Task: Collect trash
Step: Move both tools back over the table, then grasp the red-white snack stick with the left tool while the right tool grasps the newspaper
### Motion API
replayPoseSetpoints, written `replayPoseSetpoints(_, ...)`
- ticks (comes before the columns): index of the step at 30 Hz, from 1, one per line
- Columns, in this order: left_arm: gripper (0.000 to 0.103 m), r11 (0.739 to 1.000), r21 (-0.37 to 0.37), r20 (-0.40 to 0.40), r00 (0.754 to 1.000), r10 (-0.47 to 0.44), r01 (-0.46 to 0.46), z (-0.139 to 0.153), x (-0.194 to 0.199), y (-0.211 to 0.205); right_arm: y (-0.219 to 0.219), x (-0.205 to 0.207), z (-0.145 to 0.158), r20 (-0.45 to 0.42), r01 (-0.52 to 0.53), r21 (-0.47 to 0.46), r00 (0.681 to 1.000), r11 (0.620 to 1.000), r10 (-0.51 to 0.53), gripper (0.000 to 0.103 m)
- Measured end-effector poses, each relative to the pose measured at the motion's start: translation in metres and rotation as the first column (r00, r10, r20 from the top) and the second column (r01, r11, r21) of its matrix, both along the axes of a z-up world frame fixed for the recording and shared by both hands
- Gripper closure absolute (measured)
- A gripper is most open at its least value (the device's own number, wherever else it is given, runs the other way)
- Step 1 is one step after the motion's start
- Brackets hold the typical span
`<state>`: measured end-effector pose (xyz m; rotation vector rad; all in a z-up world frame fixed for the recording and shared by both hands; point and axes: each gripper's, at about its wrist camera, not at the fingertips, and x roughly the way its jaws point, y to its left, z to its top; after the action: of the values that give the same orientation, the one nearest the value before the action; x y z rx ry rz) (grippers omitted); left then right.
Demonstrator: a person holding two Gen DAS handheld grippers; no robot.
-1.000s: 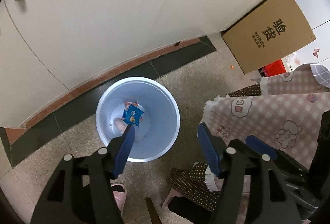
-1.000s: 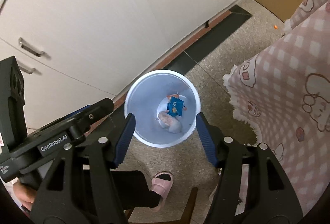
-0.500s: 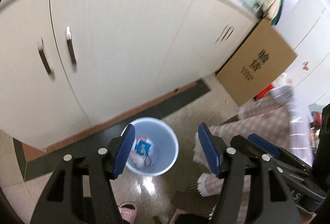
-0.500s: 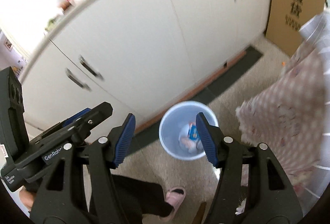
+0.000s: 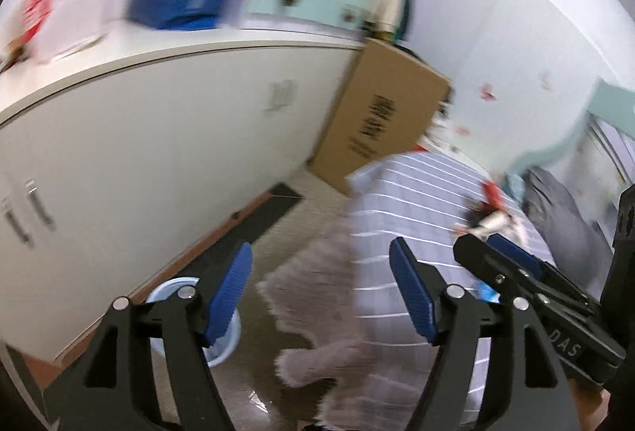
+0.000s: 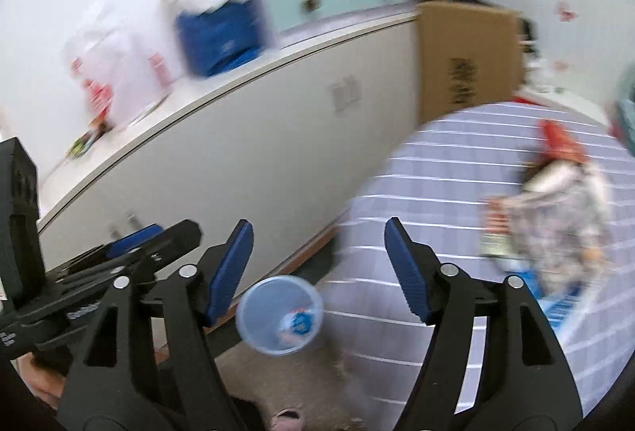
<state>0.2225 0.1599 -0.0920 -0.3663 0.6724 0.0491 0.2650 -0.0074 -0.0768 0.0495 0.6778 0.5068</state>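
Both views are motion-blurred. A light blue trash bin [image 6: 278,316] stands on the floor by the white cabinets, with a blue wrapper [image 6: 298,324] inside; it also shows in the left wrist view [image 5: 174,290], partly behind a finger. A table with a striped cloth [image 6: 444,216] carries a pile of wrappers and packets [image 6: 555,204], also in the left wrist view [image 5: 490,216]. My left gripper [image 5: 321,292] is open and empty, high above the floor. My right gripper [image 6: 317,268] is open and empty, above the bin and table edge.
White cabinets [image 5: 139,153] run along the left with blurred items on top. A large cardboard box [image 5: 381,125] leans against them. A grey bundle [image 5: 563,216] lies at the table's far right. A fringed cloth edge [image 5: 309,312] hangs off the table.
Both grippers have lifted and tilted up from looking down into the bin. The views swung right to the table top. The bin now sits low in both views.
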Motion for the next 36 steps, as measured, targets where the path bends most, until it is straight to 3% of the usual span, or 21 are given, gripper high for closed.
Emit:
replayPoseSetpoints(5, 0.033, 0.982, 0.046, -0.012, 0.983, -0.183, 0.183, -0.001, 0.033, -0.089, -0.093, 0.005, -0.008, -0.002, 0.175, 0.041, 0.985, 0.984, -0.175, 0.033)
replayPoseSetpoints(12, 0.033, 0.958, 0.025, -0.089, 0.955, -0.282, 0.285, -0.020, 0.085, -0.151, -0.183, 0.023, -0.022, -0.039, 0.349, 0.067, 0.937, 0.935, -0.347, 0.033)
replayPoseSetpoints(18, 0.035, 0.949, 0.060, -0.164, 0.941, -0.297, 0.310, -0.047, 0.115, -0.173, -0.225, 0.037, -0.037, -0.074, 0.399, 0.067, 0.916, 0.915, -0.394, 0.033)
replayPoseSetpoints(26, 0.042, 0.934, 0.101, -0.199, 0.927, -0.318, 0.342, -0.064, 0.141, -0.188, -0.240, 0.069, -0.054, -0.134, 0.411, 0.061, 0.906, 0.910, -0.401, 0.031)
replayPoseSetpoints(33, 0.086, 0.923, 0.077, -0.210, 0.911, -0.354, 0.376, -0.071, 0.158, -0.191, -0.237, 0.104, -0.070, -0.249, 0.371, 0.086, 0.907, 0.925, -0.340, 0.031)
replayPoseSetpoints(35, 0.089, 0.928, 0.040, -0.203, 0.912, -0.356, 0.371, -0.073, 0.160, -0.184, -0.237, 0.110, -0.075, -0.277, 0.365, 0.099, 0.904, 0.926, -0.326, 0.032)
replayPoseSetpoints(36, 0.091, 0.929, 0.025, -0.199, 0.913, -0.356, 0.368, -0.073, 0.160, -0.182, -0.236, 0.110, -0.076, -0.278, 0.355, 0.105, 0.907, 0.929, -0.315, 0.043)
